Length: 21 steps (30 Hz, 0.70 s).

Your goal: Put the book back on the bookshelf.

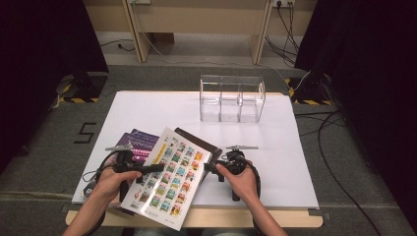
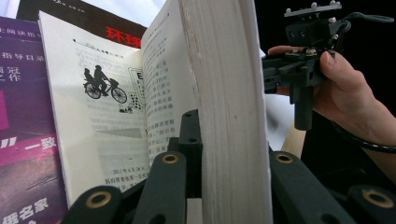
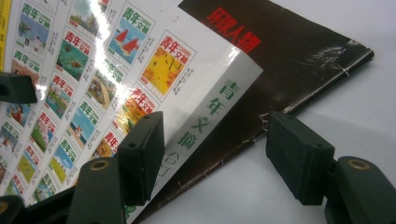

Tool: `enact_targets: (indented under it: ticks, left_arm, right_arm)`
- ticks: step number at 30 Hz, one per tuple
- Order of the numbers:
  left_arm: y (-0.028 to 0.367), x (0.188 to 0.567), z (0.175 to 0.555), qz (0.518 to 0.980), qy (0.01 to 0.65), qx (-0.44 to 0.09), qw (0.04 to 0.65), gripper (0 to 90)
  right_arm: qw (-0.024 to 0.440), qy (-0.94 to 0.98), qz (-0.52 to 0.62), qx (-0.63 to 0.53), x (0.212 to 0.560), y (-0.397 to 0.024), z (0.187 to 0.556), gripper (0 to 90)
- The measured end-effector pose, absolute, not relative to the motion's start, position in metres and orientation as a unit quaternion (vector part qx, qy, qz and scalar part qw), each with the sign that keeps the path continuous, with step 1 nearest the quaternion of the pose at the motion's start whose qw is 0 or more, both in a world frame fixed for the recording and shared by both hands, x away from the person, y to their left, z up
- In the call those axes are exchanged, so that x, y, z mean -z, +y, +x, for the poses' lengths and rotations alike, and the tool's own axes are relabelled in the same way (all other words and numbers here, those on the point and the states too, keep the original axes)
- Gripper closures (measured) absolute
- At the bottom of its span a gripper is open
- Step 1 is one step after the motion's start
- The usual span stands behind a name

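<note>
Thick white page edges of the book (image 2: 229, 107) are seen pressed between the jaws of the left gripper (image 2: 219, 182), which is clenched on a block of its pages; to one side of the jaws an open page with a drawing of two riders on a bicycle and small Chinese print is exposed. From above, the book is held tilted over the near table edge, its cover (image 1: 169, 177) printed with rows of small coloured pictures. The left gripper (image 1: 132, 167) is carried in the left hand (image 1: 109, 183), forearm entering from below. On the spine, green characters 青年文摘 can be read, repeated in red on each cover picture. The right gripper (image 3: 212, 154) is held released, its jaws apart, one over the book's corner, the other over bare white table (image 1: 275, 137). Just beyond lies a dark magazine (image 3: 289, 56) with red characters. A purple booklet (image 1: 140, 140) lies beside the left gripper. Farther off stands a clear three-part bin (image 1: 231, 98).
</note>
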<state>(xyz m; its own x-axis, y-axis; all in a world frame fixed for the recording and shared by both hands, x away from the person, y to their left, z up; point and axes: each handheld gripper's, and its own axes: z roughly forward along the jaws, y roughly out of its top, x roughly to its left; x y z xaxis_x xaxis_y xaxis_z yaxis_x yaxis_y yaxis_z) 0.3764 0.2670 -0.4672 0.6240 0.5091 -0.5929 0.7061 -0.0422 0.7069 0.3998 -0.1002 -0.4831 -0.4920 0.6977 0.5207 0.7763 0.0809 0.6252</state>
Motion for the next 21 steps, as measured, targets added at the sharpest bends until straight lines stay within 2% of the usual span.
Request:
enact_targets:
  ticks: [9, 21]
  left_arm:
    - [0.265, 0.466, 0.376, 0.719, 0.42, 0.091, 0.546, 75.6]
    - [0.266, 0.466, 0.376, 0.715, 0.42, 0.095, 0.551, 75.6]
  right_arm:
    - [0.053, -0.73, -0.506, 0.456, 0.482, -0.094, 0.41, 36.5]
    - [0.113, -0.699, -0.522, 0.476, 0.492, -0.087, 0.426, 32.5]
